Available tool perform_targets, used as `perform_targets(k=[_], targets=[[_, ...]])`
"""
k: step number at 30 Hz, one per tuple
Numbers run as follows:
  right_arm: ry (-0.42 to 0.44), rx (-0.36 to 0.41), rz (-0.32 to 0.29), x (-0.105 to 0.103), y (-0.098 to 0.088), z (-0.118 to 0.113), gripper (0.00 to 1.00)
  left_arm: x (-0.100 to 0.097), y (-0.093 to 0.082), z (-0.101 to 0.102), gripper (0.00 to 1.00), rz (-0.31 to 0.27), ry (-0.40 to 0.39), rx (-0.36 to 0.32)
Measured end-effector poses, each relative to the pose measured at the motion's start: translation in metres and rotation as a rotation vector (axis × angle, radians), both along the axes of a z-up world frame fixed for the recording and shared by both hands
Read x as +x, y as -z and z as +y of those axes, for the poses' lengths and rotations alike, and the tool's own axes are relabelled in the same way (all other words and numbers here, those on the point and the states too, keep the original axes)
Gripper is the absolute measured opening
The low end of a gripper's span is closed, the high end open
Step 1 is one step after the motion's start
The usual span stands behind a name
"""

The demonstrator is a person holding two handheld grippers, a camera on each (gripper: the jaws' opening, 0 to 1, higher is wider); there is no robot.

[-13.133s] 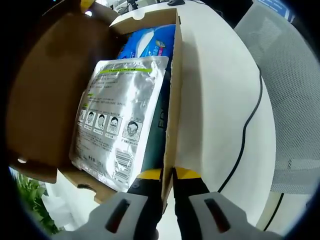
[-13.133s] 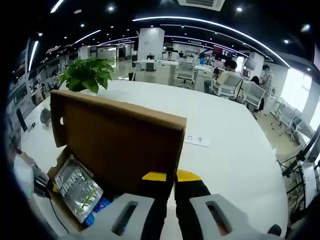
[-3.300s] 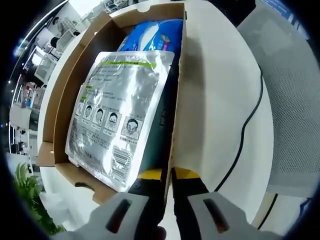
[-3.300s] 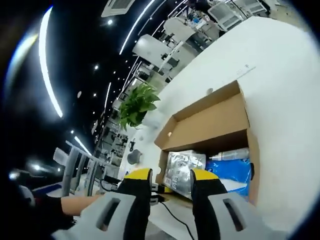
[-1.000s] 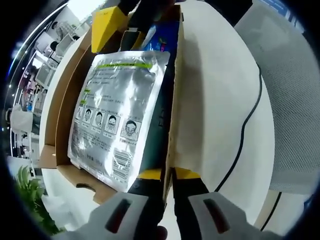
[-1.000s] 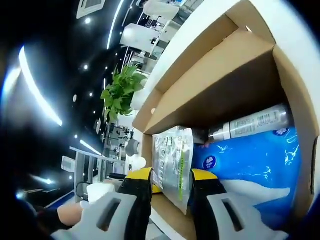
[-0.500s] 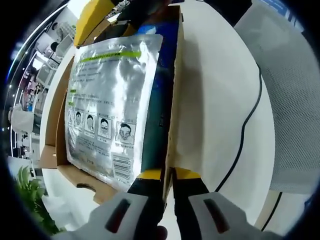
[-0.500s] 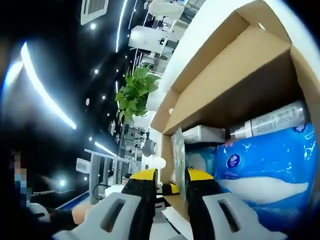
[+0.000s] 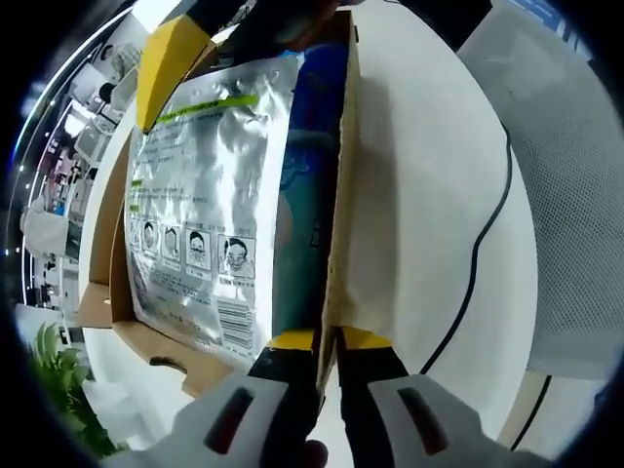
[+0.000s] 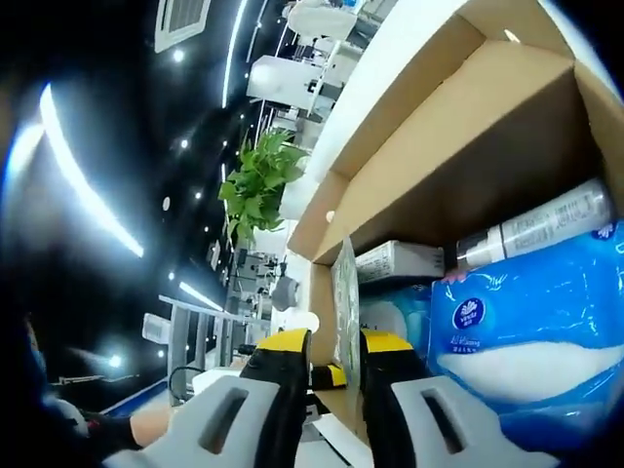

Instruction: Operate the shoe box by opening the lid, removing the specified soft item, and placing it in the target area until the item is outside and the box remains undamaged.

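1. We judge the main risk to be the brown cardboard shoe box [image 9: 336, 195] tearing or buckling: the left hand-held gripper [image 9: 326, 339] has its jaws pinched nearly together on the thin edge of the box's side wall, so any twist of that hand while the other pulls could crease the card.
2. A second risk, as we see it, is the silver foil face-mask pouch [image 9: 210, 185] slipping free. It is smooth and floppy, and the right hand-held gripper [image 10: 325, 340] has only its edge, the jaws drawn close on the thin sheet [image 10: 344, 292].
3. The pouch could also drag on the blue plastic tissue pack [image 10: 526, 341] lying under it, or on the white spray bottle [image 10: 541, 229] lying against the far wall, and tip them about.
4. In the left gripper view the pouch stands lifted and tilted inside the box, just left of the pinched wall, with the right hand-held gripper's yellow tip [image 9: 168, 54] at its top corner.
5. The pouch is not yet outside; the white desk [image 9: 429, 195] beside the box looks like the landing place.
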State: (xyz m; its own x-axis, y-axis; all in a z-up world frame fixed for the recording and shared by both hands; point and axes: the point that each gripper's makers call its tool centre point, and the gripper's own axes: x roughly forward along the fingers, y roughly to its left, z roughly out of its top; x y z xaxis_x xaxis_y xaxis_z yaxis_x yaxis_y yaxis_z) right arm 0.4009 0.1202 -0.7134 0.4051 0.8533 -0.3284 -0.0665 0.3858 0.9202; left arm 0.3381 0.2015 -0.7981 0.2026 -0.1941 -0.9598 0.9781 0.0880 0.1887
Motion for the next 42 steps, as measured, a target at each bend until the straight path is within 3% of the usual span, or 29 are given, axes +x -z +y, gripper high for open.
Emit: perform_targets(k=[15, 24, 28, 42], targets=[[0.03, -0.031, -0.011, 0.0022, 0.011, -0.0047, 0.1, 0.0004, 0.0002, -0.0008, 0.06, -0.002, 0.008, 0.004], [0.025, -0.012, -0.025, 0.0017, 0.0069, -0.0043, 0.07, 0.0005, 0.0004, -0.0013, 0.06, -0.005, 0.005, 0.005], [0.034, 0.013, -0.027, 0.001, 0.0042, -0.0042, 0.1, 0.0005, 0.0008, -0.0014, 0.06, 0.0, 0.007, 0.006], [0.032, -0.033, -0.035, -0.0036, 0.0077, -0.0056, 0.03, 0.0003, 0.0008, -0.0018, 0.06, -0.003, 0.014, 0.006]])
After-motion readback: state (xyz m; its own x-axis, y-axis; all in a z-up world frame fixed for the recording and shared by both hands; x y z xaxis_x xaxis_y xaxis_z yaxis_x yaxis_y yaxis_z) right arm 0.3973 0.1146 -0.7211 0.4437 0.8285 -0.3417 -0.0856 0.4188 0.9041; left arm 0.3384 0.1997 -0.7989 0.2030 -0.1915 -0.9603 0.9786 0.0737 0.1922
